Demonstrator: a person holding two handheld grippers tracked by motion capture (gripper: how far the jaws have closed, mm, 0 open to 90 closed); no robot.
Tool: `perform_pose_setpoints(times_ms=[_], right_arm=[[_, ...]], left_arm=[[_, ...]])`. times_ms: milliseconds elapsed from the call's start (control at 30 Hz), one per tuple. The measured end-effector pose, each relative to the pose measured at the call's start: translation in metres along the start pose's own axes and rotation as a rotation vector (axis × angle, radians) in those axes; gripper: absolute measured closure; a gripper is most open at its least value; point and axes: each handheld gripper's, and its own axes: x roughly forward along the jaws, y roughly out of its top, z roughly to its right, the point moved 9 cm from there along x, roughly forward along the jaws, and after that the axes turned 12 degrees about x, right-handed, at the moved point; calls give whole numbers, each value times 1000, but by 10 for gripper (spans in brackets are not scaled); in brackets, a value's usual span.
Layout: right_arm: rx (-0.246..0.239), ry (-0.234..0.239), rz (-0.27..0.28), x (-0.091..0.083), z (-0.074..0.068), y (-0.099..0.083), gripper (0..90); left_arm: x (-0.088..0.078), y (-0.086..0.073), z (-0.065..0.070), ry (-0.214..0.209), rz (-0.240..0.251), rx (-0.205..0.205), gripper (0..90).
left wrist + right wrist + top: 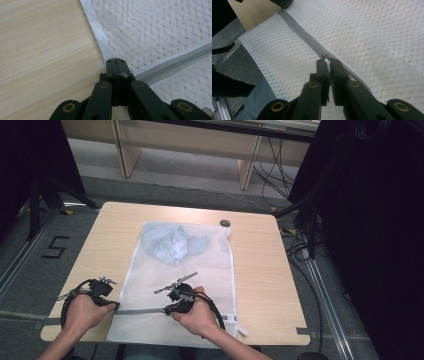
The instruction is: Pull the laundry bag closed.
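Mid-zip on the mesh bag [180, 285] lying flat on the table [260, 265]: left gripper [115, 61] clenched on the zip's end at the bag's edge, right gripper [326, 62] clenched on the pull tab [326, 60]; next, probably drawing the tab steadily along the zipper [140, 311] against the left's anchoring.

Bare table [260, 265] lies open at three o'clock of the mesh bag [200, 270]. At twelve, a small dark disc [225, 223] (near the bag's corner) is the lone obstacle.
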Motion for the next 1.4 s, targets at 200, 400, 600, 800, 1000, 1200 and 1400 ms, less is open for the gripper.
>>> perform_pose_setpoints(times_ms=[200, 400, 600, 800, 1000, 1200, 1400], right_arm=[[5, -3, 1, -3, 3, -1, 871], [-24, 8, 7, -3, 4, 0, 870], [10, -7, 1, -7, 6, -2, 871], [13, -2, 0, -9, 6, -3, 870], [5, -10, 0, -10, 10, -4, 871], [18, -5, 3, -13, 13, -6, 870], [25, -13, 0, -15, 14, -7, 871]], left_arm=[[0, 0, 0, 0, 0, 0, 899], [0, 0, 0, 0, 3, -4, 899], [0, 0, 0, -1, -2, -1, 899], [0, 0, 0, 0, -1, 0, 899], [0, 0, 0, -1, -2, 0, 899], [0, 0, 0, 2, -9, 6, 899], [0, 0, 0, 1, 0, 1, 899]])
